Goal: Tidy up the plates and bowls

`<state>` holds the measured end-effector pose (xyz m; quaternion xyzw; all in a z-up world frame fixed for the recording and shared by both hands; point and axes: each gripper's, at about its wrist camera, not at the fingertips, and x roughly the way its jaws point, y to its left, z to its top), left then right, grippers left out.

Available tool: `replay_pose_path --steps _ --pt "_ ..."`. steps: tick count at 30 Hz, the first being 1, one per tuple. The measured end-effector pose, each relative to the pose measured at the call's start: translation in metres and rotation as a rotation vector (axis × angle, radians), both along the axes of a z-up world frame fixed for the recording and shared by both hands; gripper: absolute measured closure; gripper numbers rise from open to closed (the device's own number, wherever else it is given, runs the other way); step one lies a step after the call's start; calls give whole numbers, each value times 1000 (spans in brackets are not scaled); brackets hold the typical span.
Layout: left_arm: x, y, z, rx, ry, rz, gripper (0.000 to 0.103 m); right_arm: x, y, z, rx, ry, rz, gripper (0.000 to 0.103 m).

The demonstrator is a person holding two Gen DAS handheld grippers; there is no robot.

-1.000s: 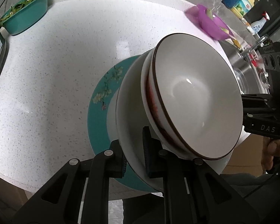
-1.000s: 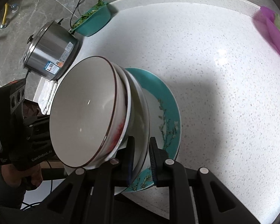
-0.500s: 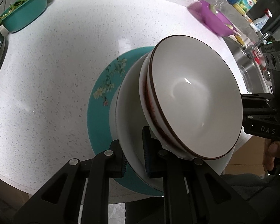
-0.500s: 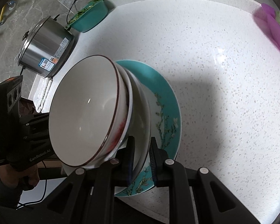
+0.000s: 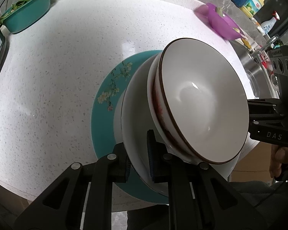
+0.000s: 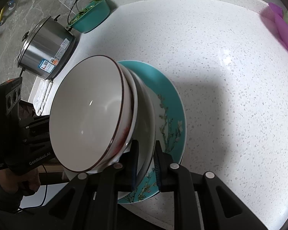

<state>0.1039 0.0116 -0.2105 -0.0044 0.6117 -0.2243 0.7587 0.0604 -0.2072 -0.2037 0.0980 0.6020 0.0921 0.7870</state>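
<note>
Crockery, glazed and stacked: a brown-rimmed bowl (image 5: 201,103) nests in a second bowl with a red-streaked wall (image 5: 155,103), both sitting inside a wider white dish (image 5: 132,115), and under them lies a teal plate (image 5: 103,118) painted with blossom sprigs. In the left wrist view the stack fills the centre and lower right of the frame, over the near edge of the speckled white worktop (image 5: 57,67); whether the teal plate rests on the worktop or is held just above it cannot be told.

The left gripper (image 5: 138,151) is closed narrowly on the rim of the white dish, one pad inside and one outside; its jaws have just eased open a little, with the rim between them. The right gripper (image 6: 146,159), at the bottom centre of its own view, pinches the opposite side of the same rim, jaws narrow.

By the look of it this load is heavy, rigid and breakable, and the glaze is likely slick under the pads. A thin rim gives little purchase, so taking hold on opposite sides and keeping the stack level seems the sound choice; tilting could let the upper bowls slide. The teal plate, if not clamped, may stay behind or slip.
</note>
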Motion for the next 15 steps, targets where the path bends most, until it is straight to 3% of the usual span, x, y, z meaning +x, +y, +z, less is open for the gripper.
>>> replay_pose_path --steps 2,5,6,7,9,11,13,15 --pt "-3 3 3 2 -22 10 87 -1 0 1 -2 -8 -10 83" --pt "-8 11 10 10 -59 37 64 -4 -2 6 -6 -25 -32 83" --pt "-10 15 14 10 -70 45 61 -5 -4 8 -9 -30 -43 81" --pt "-12 18 19 3 -78 50 59 -7 -5 12 -10 -36 -55 77" --pt "-18 26 30 22 -104 60 41 -13 -10 21 -12 -55 -88 64" --pt "-20 35 39 34 -121 65 39 -20 -16 31 -21 -75 -128 55" --pt "-23 43 49 42 -137 71 38 -27 -22 41 -17 -99 -172 35" --pt "-24 50 59 66 -168 81 33 -35 -24 51 -33 -127 -203 27"
